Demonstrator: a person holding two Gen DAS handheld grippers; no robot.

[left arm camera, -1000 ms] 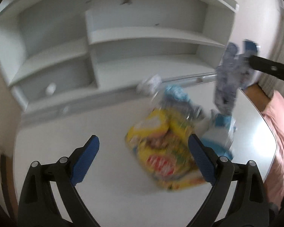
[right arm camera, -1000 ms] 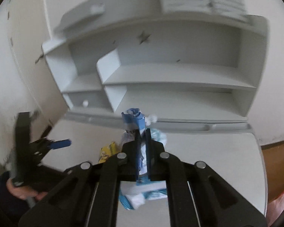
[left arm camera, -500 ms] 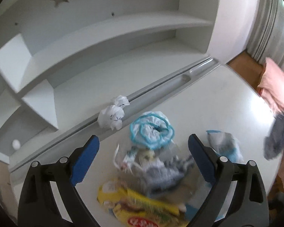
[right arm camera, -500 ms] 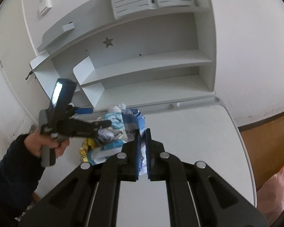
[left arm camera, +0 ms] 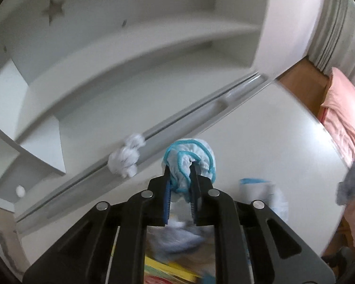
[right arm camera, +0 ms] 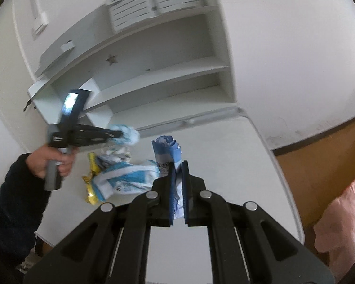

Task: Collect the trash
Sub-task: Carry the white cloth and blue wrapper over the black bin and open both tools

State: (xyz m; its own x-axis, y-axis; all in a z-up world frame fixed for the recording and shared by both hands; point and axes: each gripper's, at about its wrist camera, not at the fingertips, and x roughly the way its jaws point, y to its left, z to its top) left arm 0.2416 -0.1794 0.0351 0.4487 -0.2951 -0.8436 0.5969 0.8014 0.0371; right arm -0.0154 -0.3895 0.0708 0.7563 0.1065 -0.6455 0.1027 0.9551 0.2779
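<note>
Jaws of the left gripper (left arm camera: 180,174) are closing on a crumpled blue-edged white wrapper (left arm camera: 191,156) above the white tabletop (left arm camera: 260,127); right gripper (right arm camera: 177,165) clamps a blue-and-white paper packet (right arm camera: 166,150).

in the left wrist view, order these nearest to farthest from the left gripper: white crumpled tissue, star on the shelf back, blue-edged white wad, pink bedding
1. blue-edged white wad: between the closing left gripper pads.
2. white crumpled tissue: just left, on the groove.
3. pink bedding: far right, beyond the desk.
4. star on the shelf back: upper left; too close to call against the bedding.
</note>
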